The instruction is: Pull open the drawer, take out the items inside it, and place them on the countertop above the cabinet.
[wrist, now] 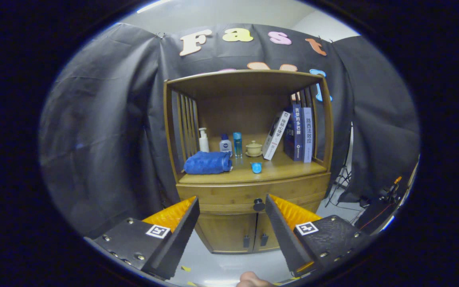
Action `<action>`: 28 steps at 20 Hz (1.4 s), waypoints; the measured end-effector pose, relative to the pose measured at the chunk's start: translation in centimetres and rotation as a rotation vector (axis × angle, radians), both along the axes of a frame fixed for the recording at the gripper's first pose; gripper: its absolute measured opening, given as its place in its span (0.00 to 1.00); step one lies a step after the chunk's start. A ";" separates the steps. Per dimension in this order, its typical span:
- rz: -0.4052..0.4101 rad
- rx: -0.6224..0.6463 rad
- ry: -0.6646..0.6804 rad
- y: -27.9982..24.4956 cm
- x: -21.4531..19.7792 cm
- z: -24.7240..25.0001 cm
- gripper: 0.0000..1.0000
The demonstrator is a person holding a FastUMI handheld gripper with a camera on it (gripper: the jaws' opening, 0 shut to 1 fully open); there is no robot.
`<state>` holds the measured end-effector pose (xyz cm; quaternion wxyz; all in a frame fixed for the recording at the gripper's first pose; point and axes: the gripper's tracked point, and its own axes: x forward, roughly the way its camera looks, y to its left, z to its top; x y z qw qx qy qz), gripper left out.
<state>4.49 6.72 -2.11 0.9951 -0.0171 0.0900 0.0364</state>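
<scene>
A wooden cabinet stands ahead of me against the black cloth wall. Its drawer is closed, with a dark round knob in the middle of the front. My gripper is open, held some way back from the cabinet; the knob shows between the fingertips, closer to the right finger. What lies inside the drawer is hidden. The countertop above the drawer forms the floor of an open shelf.
On the countertop lie a folded blue towel, a white pump bottle, two small bottles, a lidded cup, a small blue object and leaning books. Two lower doors sit under the drawer. A tripod and cables stand to the right.
</scene>
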 end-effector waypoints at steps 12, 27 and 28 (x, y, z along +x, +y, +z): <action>-0.008 0.023 -0.141 -3.0 -3.6 6.7 0.99; 0.017 -0.006 -0.204 -2.6 -4.8 7.2 0.99; 0.015 -0.008 -0.199 -2.6 -4.8 6.8 0.99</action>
